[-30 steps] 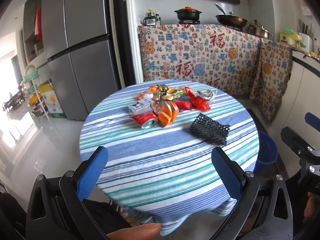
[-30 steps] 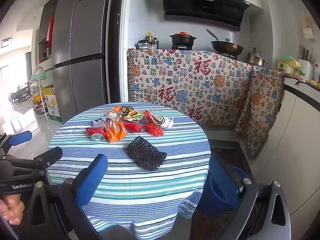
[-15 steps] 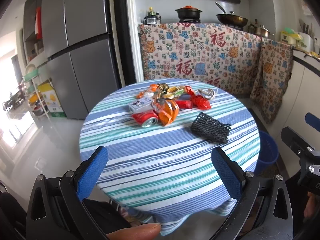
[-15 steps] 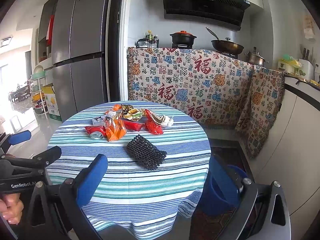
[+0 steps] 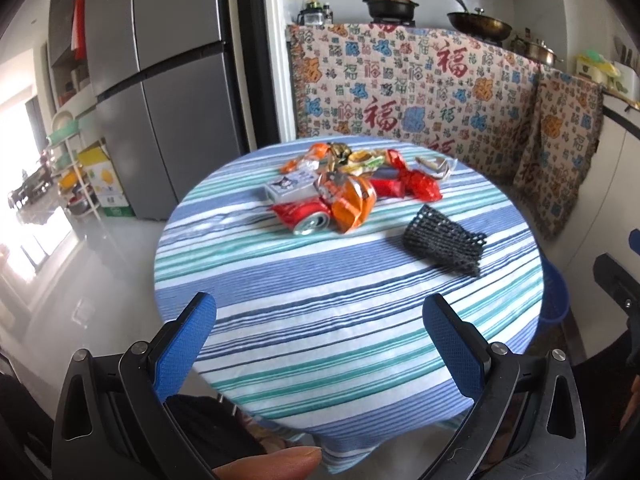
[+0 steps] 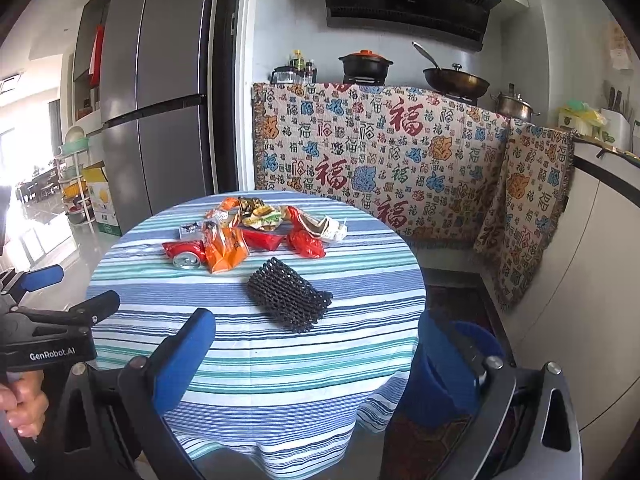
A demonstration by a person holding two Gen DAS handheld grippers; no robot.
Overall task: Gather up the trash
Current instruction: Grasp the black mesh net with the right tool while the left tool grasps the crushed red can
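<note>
- Left wrist view: we hold the left gripper point(image 5: 320, 322) short of the round table point(image 5: 280, 344), jaws spread wide with nothing between the blue pads. The striped cloth looks like soft woven cotton.
- The trash sits toward the far side: a crushed red can point(image 5: 306, 218) with a shiny end, touching a crinkly orange wrapper point(image 5: 352, 204), a small white box point(image 5: 288, 186) just behind, and a red foil wrapper point(image 5: 416, 186).
- A black foam net sleeve point(image 5: 442, 242) lies apart, nearer us, on the right.
- Right wrist view: the right gripper point(image 6: 316, 344) is also wide apart and empty. The same net sleeve sits nearest it, with the wrapper pile behind.
- A blue plastic bin point(image 6: 452, 372) stands on the floor beside the table, partly hidden by the right finger. A patterned blanket point(image 6: 380, 156) drapes the counter, and a grey fridge point(image 6: 160, 92) stands at left.
</note>
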